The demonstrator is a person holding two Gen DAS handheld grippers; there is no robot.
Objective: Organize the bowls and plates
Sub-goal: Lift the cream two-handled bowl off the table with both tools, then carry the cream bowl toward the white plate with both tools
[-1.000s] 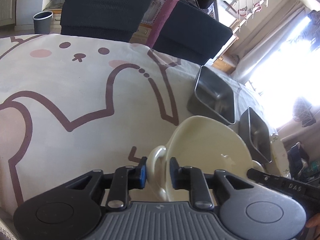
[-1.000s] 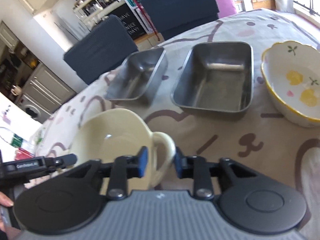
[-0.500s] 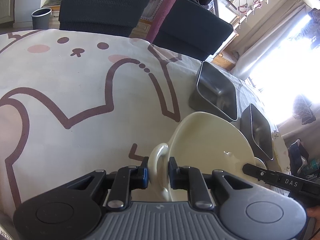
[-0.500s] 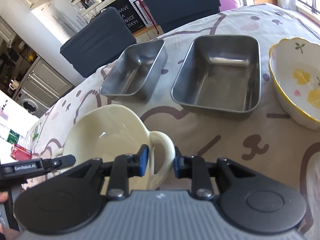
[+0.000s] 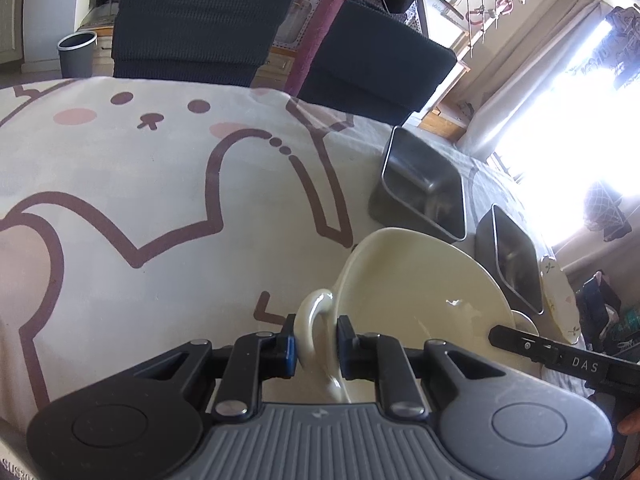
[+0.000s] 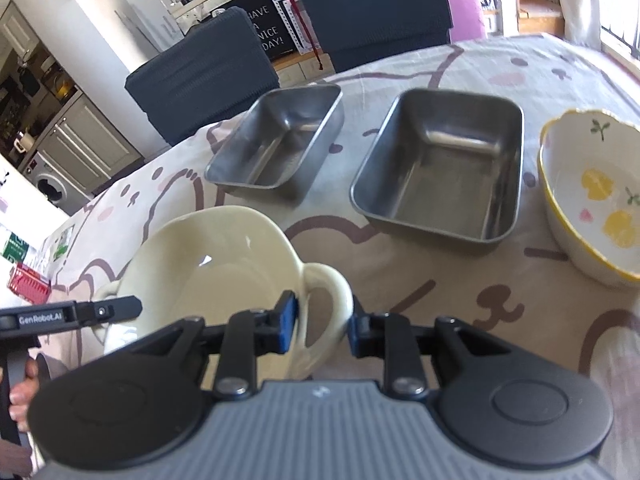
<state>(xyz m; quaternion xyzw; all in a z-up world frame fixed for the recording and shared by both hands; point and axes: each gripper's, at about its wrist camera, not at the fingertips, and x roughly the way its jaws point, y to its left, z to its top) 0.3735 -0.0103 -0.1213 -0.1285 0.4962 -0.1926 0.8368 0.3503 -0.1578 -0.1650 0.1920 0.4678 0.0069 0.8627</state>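
Cream bowl held by both handles

My left hand-held gripper [image 5: 316, 346] and right hand-held gripper [image 6: 322, 322] each clamp a handle of the cream bowl [image 6: 212, 264] (near worktop [image 5: 140, 184] edge); two metal trays [image 6: 440, 168] sit beyond.

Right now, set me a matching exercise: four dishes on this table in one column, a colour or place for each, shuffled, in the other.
Things:
1. two-handled bowl
2. small tin
3. large tin
4. flowered bowl

Descriptions:
A. white with a yellow rim
B. metal, between the other tin and the flowered bowl
C. cream, a gripper on each handle
D. metal, nearest the dark chairs

Pairs: 1-C, 2-D, 3-B, 4-A
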